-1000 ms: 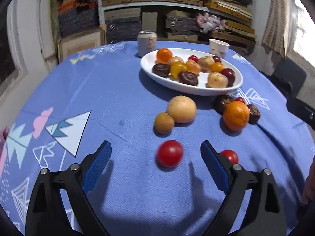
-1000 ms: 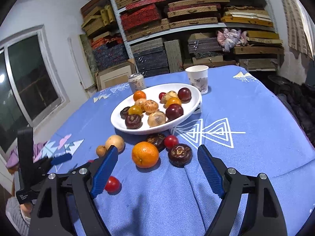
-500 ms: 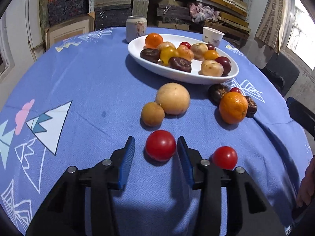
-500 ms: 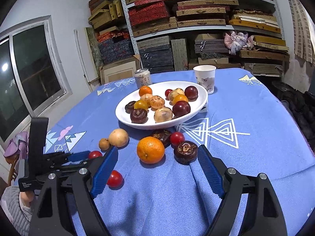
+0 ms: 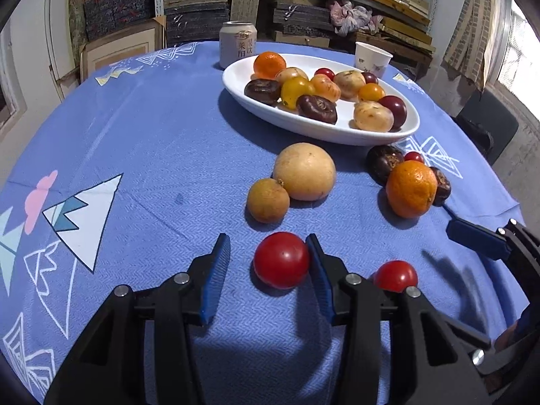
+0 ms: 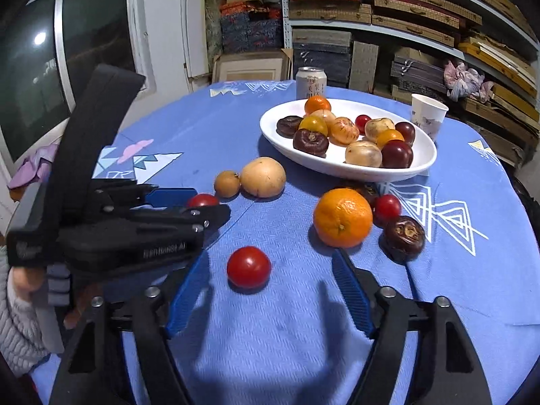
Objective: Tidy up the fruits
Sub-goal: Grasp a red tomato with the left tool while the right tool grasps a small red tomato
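- Left tool point(image 5: 268, 260) is sitting narrowed around a glossy round red tomato point(image 5: 281, 259) on the blue patterned cloth of the desk point(image 5: 162, 155); the right blue pad is touching its skin, the left pad is standing clear with a gap, so no clamp yet.
- Right tool point(image 6: 270, 283) is closing its jaws with a second, smaller red tomato point(image 6: 248, 266) lying between the pads, neither pad touching it.
- White oval dish point(image 6: 418, 165) of mixed fruit is sitting further back, with a drink can point(image 6: 311, 82) and a paper cup point(image 6: 428, 114) behind it.
- Loose between the tools and the dish: a pale tan round fruit point(image 5: 304, 171) touching a smaller brown one point(image 5: 268, 199), an orange point(image 6: 342, 217), dark brown fruits and a small red one just beside it.
- Bare cloth is lying open on the left side out to the desk edge; the right side is crowded by the orange cluster.
- Right wrist view is showing the left tool's body side-on and the person's hand point(image 6: 23, 280) on its grip; the left wrist view is catching only one blue finger point(image 5: 479, 240) of the right tool at its right edge.
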A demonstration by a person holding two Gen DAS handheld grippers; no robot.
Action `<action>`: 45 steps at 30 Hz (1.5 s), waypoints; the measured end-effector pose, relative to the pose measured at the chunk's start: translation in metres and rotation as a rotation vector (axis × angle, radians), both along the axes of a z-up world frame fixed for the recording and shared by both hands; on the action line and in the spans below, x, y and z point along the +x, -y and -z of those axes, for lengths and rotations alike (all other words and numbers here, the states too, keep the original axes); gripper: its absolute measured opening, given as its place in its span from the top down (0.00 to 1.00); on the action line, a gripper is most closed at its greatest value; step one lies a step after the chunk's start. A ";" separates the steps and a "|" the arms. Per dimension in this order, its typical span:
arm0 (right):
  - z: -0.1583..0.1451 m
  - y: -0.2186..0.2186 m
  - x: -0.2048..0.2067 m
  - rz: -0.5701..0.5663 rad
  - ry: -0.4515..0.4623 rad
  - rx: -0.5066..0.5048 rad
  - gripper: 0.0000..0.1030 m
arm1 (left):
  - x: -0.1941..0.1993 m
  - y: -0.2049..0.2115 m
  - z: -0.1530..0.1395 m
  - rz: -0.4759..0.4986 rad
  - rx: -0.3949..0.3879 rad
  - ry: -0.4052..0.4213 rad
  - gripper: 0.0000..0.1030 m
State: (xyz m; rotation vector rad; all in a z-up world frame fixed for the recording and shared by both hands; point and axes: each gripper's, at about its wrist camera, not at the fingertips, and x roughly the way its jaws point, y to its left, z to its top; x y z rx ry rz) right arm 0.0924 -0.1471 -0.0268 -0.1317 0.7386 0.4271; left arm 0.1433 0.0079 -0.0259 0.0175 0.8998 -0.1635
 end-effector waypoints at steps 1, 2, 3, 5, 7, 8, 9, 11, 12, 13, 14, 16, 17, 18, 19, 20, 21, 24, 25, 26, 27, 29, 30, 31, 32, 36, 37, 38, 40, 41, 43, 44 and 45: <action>0.003 -0.002 0.004 -0.001 -0.022 -0.002 0.35 | 0.000 -0.001 0.000 0.001 -0.003 -0.001 0.55; 0.006 -0.004 0.008 -0.003 -0.048 -0.007 0.43 | 0.000 -0.001 0.000 0.001 -0.004 -0.002 0.55; 0.009 -0.005 0.011 -0.010 -0.076 -0.009 0.43 | 0.000 -0.001 0.000 0.002 -0.001 -0.002 0.55; 0.012 -0.008 0.012 -0.020 -0.094 -0.011 0.44 | 0.000 0.001 0.001 0.006 0.012 -0.001 0.54; 0.012 -0.013 0.009 -0.034 -0.087 -0.032 0.48 | -0.001 0.004 0.001 0.013 0.027 -0.001 0.51; 0.012 -0.016 0.009 -0.040 -0.087 -0.042 0.50 | -0.002 0.005 0.001 0.014 0.032 -0.001 0.51; 0.013 -0.018 0.009 -0.046 -0.088 -0.052 0.52 | -0.001 0.006 0.001 0.015 0.035 -0.001 0.51; 0.015 -0.022 0.007 -0.062 -0.097 -0.061 0.60 | -0.001 0.006 0.001 0.015 0.036 -0.002 0.51; 0.015 -0.022 0.008 -0.067 -0.101 -0.065 0.61 | -0.001 0.006 0.001 0.016 0.038 -0.002 0.51; 0.016 -0.023 0.008 -0.069 -0.105 -0.070 0.62 | -0.001 0.006 0.001 0.016 0.040 -0.001 0.50; 0.017 -0.023 0.008 -0.068 -0.107 -0.071 0.62 | -0.001 0.007 0.001 0.016 0.044 -0.001 0.50; 0.017 -0.022 0.008 -0.065 -0.107 -0.069 0.67 | -0.002 0.007 0.001 0.017 0.048 -0.001 0.50; 0.017 -0.022 0.008 -0.065 -0.108 -0.069 0.69 | -0.002 0.007 0.001 0.018 0.047 -0.001 0.51; 0.017 -0.022 0.009 -0.064 -0.109 -0.071 0.69 | -0.002 0.007 0.001 0.019 0.048 -0.001 0.51; 0.017 -0.022 0.010 -0.062 -0.109 -0.070 0.69 | -0.002 0.008 0.001 0.019 0.050 0.000 0.51; 0.017 -0.022 0.010 -0.059 -0.109 -0.068 0.69 | -0.002 0.008 0.001 0.020 0.050 0.000 0.51; 0.017 -0.022 0.012 -0.058 -0.110 -0.066 0.70 | -0.002 0.009 0.001 0.019 0.049 -0.001 0.51; 0.017 -0.023 0.012 -0.054 -0.105 -0.071 0.71 | -0.002 0.009 0.001 0.025 0.043 0.004 0.57; 0.017 -0.023 0.012 -0.053 -0.104 -0.072 0.71 | -0.002 0.010 0.000 0.031 0.043 0.006 0.63; 0.016 -0.023 0.012 -0.052 -0.106 -0.069 0.71 | -0.003 0.011 0.000 0.037 0.046 0.008 0.65; 0.016 -0.022 0.012 -0.050 -0.108 -0.064 0.71 | -0.003 0.013 0.000 0.043 0.050 0.009 0.68; 0.017 -0.020 0.013 -0.047 -0.113 -0.055 0.71 | -0.005 0.014 -0.001 0.049 0.057 0.016 0.71; 0.017 -0.019 0.014 -0.045 -0.113 -0.052 0.71 | -0.005 0.015 -0.001 0.050 0.058 0.017 0.71; 0.017 -0.019 0.014 -0.044 -0.114 -0.051 0.71 | -0.005 0.015 -0.001 0.050 0.058 0.019 0.72; 0.017 -0.018 0.014 -0.042 -0.114 -0.050 0.71 | -0.005 0.015 -0.002 0.049 0.059 0.024 0.72; 0.017 -0.016 0.015 -0.032 -0.118 -0.041 0.71 | -0.011 0.018 -0.006 0.053 0.076 0.063 0.72; 0.017 -0.014 0.016 -0.028 -0.119 -0.037 0.71 | -0.013 0.020 -0.008 0.054 0.083 0.072 0.72; 0.017 -0.014 0.016 -0.025 -0.120 -0.034 0.71 | -0.014 0.020 -0.008 0.055 0.086 0.079 0.72; 0.016 -0.012 0.016 -0.018 -0.120 -0.027 0.71 | -0.015 0.021 -0.010 0.052 0.090 0.088 0.72; 0.016 -0.010 0.016 -0.015 -0.119 -0.021 0.71 | -0.016 0.020 -0.010 0.050 0.091 0.093 0.72; 0.016 -0.008 0.015 -0.009 -0.117 -0.011 0.71 | -0.018 0.020 -0.012 0.043 0.096 0.108 0.72; 0.015 -0.006 0.014 -0.007 -0.117 -0.005 0.71 | -0.020 0.020 -0.013 0.040 0.101 0.117 0.72; 0.015 -0.005 0.013 -0.004 -0.116 0.000 0.71 | -0.021 0.020 -0.014 0.038 0.105 0.124 0.72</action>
